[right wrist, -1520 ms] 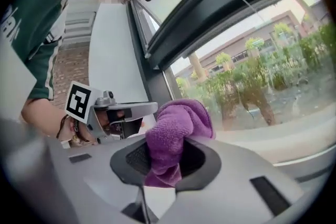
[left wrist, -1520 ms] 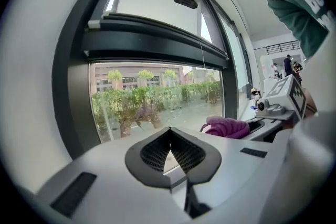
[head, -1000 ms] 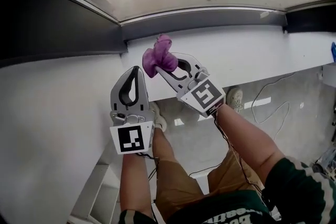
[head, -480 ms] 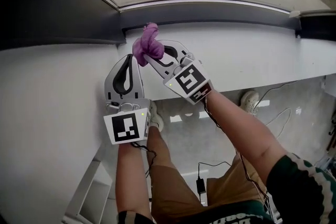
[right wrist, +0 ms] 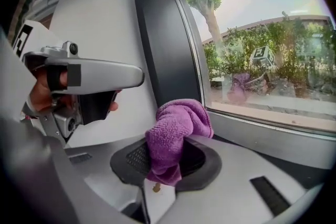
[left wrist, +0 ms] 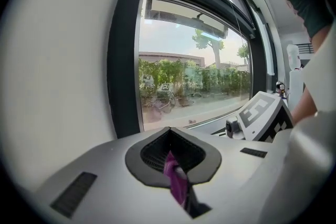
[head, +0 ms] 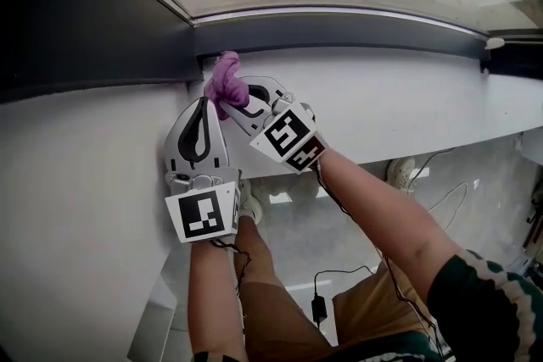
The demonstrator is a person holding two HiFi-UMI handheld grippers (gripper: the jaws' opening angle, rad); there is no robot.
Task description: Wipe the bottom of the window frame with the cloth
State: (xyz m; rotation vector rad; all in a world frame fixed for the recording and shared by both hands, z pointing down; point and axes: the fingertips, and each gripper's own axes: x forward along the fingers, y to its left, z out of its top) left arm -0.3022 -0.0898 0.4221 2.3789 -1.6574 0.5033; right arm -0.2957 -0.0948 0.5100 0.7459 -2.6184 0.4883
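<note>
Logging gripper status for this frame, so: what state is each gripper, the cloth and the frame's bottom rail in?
Right gripper: shut on the purple cloth.
Left gripper: jaws together; an unidentifiable purple sliver shows in their slit.
Purple cloth: bunched up, at the left end of the bottom rail.
Bottom rail: dark, cloth at its left corner; contact unclear.

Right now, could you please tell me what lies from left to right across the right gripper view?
left gripper → cloth → glass
</note>
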